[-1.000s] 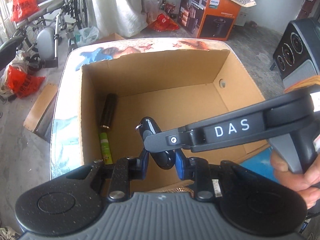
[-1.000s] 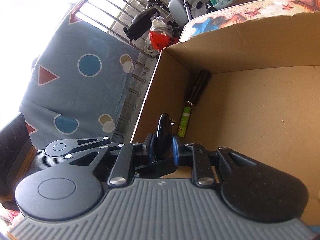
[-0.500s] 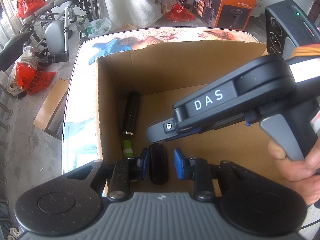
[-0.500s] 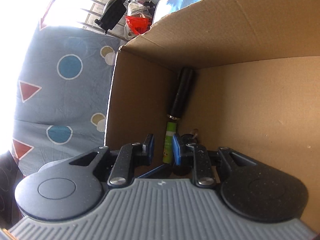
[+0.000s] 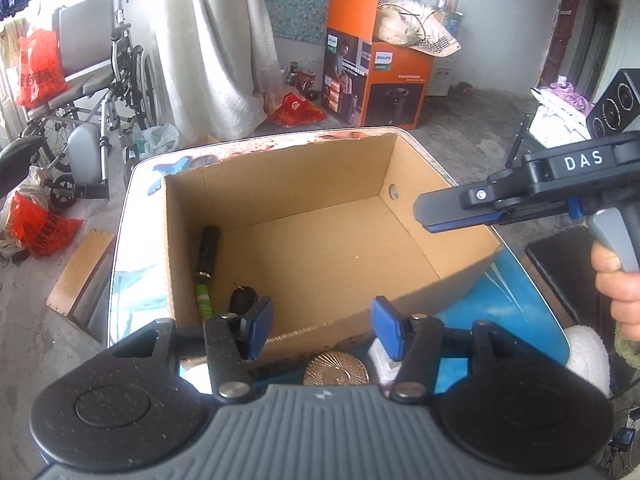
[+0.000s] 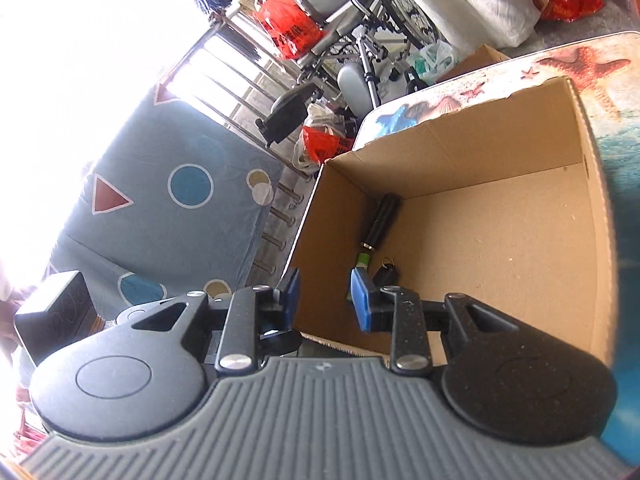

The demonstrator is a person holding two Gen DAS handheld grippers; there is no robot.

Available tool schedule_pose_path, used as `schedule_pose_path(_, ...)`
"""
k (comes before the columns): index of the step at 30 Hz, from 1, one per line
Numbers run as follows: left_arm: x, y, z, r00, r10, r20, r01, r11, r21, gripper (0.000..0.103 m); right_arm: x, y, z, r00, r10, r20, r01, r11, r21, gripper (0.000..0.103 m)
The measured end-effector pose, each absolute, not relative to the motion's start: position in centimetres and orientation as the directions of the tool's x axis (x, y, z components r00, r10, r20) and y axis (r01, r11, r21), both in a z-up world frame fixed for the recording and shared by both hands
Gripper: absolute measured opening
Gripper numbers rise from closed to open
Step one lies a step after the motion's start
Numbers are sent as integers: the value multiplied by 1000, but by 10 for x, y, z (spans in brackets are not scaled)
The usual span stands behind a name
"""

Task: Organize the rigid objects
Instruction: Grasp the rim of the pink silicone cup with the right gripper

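Note:
An open cardboard box (image 5: 320, 168) stands on a table with a sea-print cover (image 5: 132, 304). Inside, along its left wall, lies a black-and-green tube (image 5: 206, 268), and a black key fob (image 5: 242, 298) rests beside the tube's green end. My left gripper (image 5: 323, 320) hovers over the box's near edge, its jaws opening with nothing between them. My right gripper (image 5: 426, 216), held by a hand, hangs over the box's right wall. In the right wrist view the right gripper (image 6: 326, 294) is opening and empty above the box's (image 6: 460, 148) near left corner, with the tube (image 6: 380, 228) and fob (image 6: 386, 274) beyond.
A gold round disc (image 5: 335, 368) and a white item (image 5: 588, 352) lie on the table in front of the box. A dark flat object (image 5: 560, 264) sits at the right. A wheelchair (image 5: 92, 92), an orange carton (image 5: 376, 80) and red bags stand on the floor.
The key fob, gripped by both grippers a second ago, now lies loose in the box. Both grippers have opened and drawn back and upward from the box.

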State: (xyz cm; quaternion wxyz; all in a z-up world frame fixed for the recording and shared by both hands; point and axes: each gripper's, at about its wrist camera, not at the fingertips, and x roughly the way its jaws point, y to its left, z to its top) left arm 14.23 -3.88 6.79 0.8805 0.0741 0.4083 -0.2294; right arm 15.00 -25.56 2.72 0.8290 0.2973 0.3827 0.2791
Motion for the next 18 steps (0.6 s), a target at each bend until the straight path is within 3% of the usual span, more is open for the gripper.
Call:
schedule_pose_path(3,113,-47,48,545,-355,-759,490,870,-56,58,104,-265,17,592,650,-477,-228,703,674,30)
schedule_pose_path(9,76,-58,-9,497,-346,-796,503,862,-61,65,44,-243,-51,578,574,-580,-168,779,604,33)
schedule_pose_path(18,66,-80,-53,508,-227,-831,501,863,71,65,46,-190,-100,561,479,-675,-153,862,484,34)
